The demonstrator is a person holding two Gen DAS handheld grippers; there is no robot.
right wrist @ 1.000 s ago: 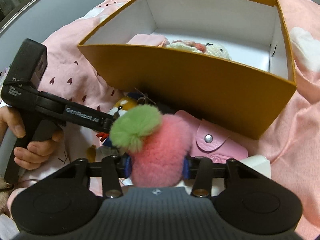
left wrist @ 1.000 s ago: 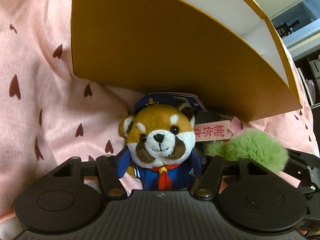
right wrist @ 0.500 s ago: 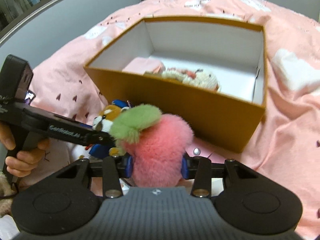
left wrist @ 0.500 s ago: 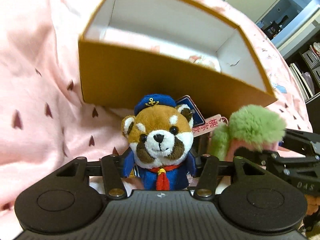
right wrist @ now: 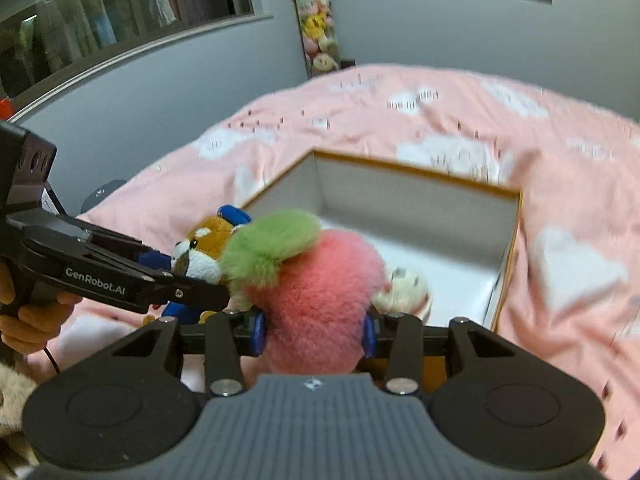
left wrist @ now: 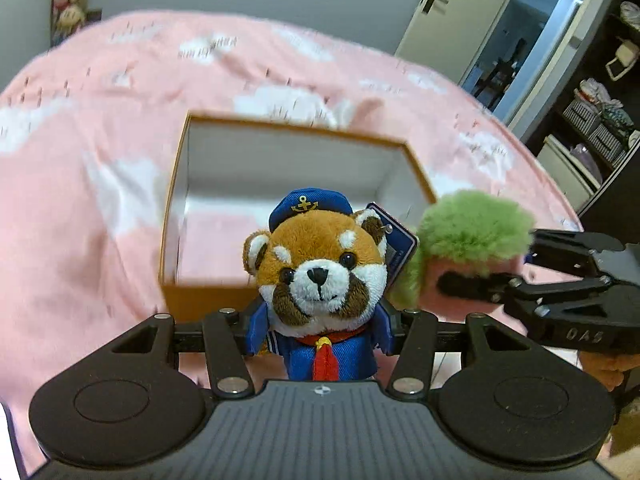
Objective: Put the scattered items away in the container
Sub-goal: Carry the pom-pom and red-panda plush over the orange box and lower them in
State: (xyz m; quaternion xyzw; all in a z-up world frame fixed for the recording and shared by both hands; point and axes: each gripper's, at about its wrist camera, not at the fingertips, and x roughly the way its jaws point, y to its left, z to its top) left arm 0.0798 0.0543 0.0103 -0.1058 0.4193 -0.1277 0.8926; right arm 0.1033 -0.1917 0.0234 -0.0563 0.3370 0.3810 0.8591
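Observation:
My left gripper point(left wrist: 318, 324) is shut on a red panda plush point(left wrist: 320, 276) in a blue sailor suit and cap, held up in front of the near wall of the open mustard box point(left wrist: 172, 216). My right gripper point(right wrist: 312, 330) is shut on a fluffy pink peach plush point(right wrist: 320, 300) with a green leaf tuft, held above the box's point(right wrist: 512, 240) near edge. The peach point(left wrist: 472, 240) shows to the right of the panda in the left wrist view; the panda point(right wrist: 200, 248) shows to the left in the right wrist view. A cream plush point(right wrist: 404, 288) lies inside the box.
The box sits on a pink bedspread point(left wrist: 80, 160) with white clouds. A grey wall point(right wrist: 400, 20) with hanging plush toys point(right wrist: 316, 32) stands behind the bed. A doorway point(left wrist: 520, 40) and dark shelves point(left wrist: 600, 120) are at the right.
Both grippers have risen with their plush toys, from beside the box's near wall to above its rim. The box now looks lower and farther, with its inside showing.

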